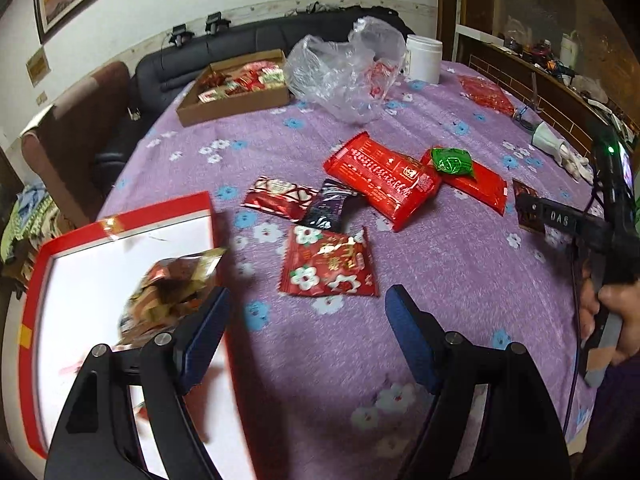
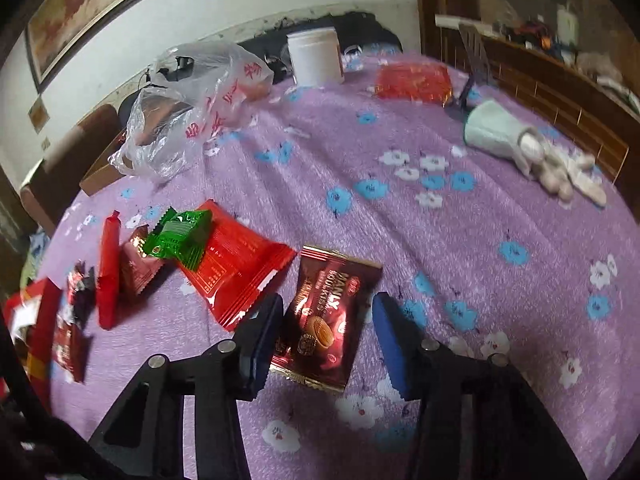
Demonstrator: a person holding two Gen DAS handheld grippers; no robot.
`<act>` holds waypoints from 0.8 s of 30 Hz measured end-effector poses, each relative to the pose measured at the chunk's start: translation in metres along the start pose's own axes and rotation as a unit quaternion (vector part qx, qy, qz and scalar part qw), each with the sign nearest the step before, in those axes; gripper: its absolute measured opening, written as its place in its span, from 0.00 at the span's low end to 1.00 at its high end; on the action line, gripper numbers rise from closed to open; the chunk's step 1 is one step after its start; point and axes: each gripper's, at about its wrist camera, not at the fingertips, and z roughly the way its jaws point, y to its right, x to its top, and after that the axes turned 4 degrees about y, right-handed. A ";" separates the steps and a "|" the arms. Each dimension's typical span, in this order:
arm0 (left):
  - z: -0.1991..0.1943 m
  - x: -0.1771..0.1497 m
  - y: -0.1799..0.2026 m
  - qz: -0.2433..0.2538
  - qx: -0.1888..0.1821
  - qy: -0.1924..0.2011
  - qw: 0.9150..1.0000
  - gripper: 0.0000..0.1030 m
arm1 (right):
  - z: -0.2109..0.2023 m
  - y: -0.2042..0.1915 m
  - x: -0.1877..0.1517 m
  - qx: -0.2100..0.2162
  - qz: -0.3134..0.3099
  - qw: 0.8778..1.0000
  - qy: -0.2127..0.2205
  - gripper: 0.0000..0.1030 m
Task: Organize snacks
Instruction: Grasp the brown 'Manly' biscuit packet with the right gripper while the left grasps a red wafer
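Dim indoor light leaves both fisheye views dark and vignetted at the curved corners, with glare on the white inside of the red box (image 1: 120, 280), motion blur smearing the packet above it, and soft focus across the far table.

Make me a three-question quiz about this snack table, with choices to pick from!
1. Where is the green packet? A on a red packet; B in the plastic bag; C in the white jar
2. What colour is the tablecloth? A yellow; B purple; C black
3. The left gripper is: A open; B squeezing a packet; C holding the jar
Answers: 1 A, it lies atop the red wrapper. 2 B, purple with flowers. 3 A, nothing sits between its fingers.
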 end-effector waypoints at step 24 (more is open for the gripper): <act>0.064 0.006 0.019 -0.024 -0.001 -0.028 0.999 0.53 | 0.001 0.009 0.003 0.051 0.023 0.998 0.003 0.34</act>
